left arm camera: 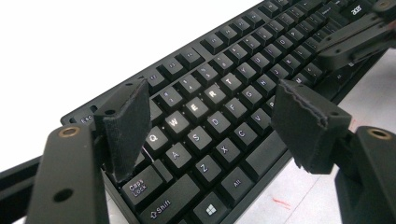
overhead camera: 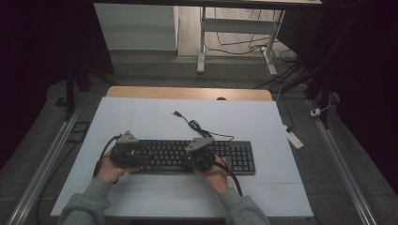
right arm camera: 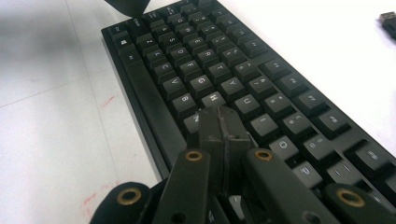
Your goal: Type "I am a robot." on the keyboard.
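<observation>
A flat black keyboard (overhead camera: 197, 157) with square, matte plastic keys lies lengthwise near the middle of the smooth white desk (overhead camera: 141, 122), its thin black cable (overhead camera: 195, 124) curling away to the far side and ending in a plug. The left tool (left arm camera: 212, 121) stands open over the keyboard's left end, its rough foam pads (left arm camera: 126, 126) wide apart above the letter keys. The right tool (right arm camera: 223, 128) is closed with nothing in it, its slim pads pressed together just above the middle keys.
</observation>
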{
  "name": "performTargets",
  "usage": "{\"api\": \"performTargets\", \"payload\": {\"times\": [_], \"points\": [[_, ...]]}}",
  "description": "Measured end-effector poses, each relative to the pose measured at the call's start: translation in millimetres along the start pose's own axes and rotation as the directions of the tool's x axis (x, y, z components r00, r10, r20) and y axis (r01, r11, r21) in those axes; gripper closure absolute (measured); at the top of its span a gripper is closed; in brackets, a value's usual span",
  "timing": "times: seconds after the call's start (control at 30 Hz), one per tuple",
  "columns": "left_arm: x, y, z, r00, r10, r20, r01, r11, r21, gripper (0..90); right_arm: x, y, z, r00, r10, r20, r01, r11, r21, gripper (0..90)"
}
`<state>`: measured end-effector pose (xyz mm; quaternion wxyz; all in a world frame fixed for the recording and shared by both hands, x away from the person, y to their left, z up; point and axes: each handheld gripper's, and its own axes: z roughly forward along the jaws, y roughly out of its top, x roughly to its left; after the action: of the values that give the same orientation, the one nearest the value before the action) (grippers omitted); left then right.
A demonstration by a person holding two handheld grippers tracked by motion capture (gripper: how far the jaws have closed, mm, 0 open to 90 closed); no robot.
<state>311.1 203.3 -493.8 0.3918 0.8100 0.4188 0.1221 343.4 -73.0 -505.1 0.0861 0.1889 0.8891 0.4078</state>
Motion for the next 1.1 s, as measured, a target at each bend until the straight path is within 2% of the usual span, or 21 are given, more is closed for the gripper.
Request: {"api": "performTargets", "payload": {"times": [0.4, 0.87, 1.1], "points": [[-0.3, -0.2, 0.6, 1.0000, 0.006, -0.002, -0.006, 1.0000, 0.003, 28.4, -1.9, -1.9, 12.1, 1.0000, 0.002, 0.000, -0.002, 1.000, 0.027, 89.5], [-1.5, -0.5, 2.7, 0.9999, 0.016, -0.003, -0.016, 0.9998, 0.013, 27.5, -1.5, -4.3, 17.1, 1.0000, -0.005, 0.001, 0.005, 0.999, 0.042, 89.5], [-1.0, -0.7, 1.2, 0.9999, 0.015, -0.006, -0.015, 0.9998, 0.009, 27.4, 0.1, -3.3, 13.6, 0.9999, -0.006, 0.009, 0.006, 1.000, 0.019, 89.6]]}}
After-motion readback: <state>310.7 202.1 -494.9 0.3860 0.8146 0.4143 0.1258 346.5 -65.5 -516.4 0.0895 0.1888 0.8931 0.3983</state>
